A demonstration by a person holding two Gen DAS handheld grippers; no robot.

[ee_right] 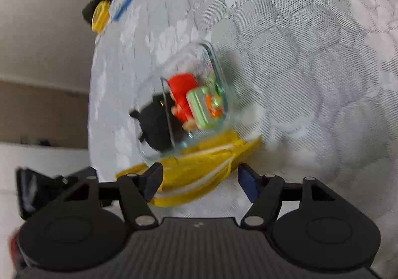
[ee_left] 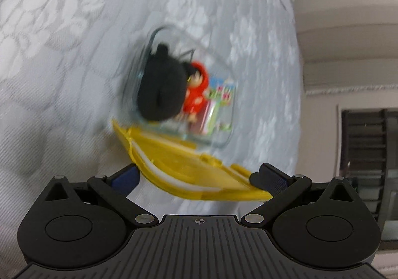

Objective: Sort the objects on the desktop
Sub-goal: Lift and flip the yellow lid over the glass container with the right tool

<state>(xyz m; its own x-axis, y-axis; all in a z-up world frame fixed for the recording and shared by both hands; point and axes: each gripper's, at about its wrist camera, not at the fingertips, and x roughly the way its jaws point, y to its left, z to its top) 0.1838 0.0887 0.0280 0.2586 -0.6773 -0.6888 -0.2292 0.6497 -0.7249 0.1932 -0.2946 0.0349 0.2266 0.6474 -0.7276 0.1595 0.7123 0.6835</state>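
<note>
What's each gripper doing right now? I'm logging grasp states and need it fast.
Left gripper: open, fingers straddling the yellow lid, not clamped.
Right gripper: open, holding nothing, the lid between its fingers.

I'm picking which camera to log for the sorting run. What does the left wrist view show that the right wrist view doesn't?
Only the left wrist view: a dark slatted panel in the room at right. Only the right wrist view: a yellow item and a blue-edged one at the far table edge. Both: the glass container holding a black toy and red figure, the yellow lid beside it, the patterned tablecloth, and an open claw.
</note>
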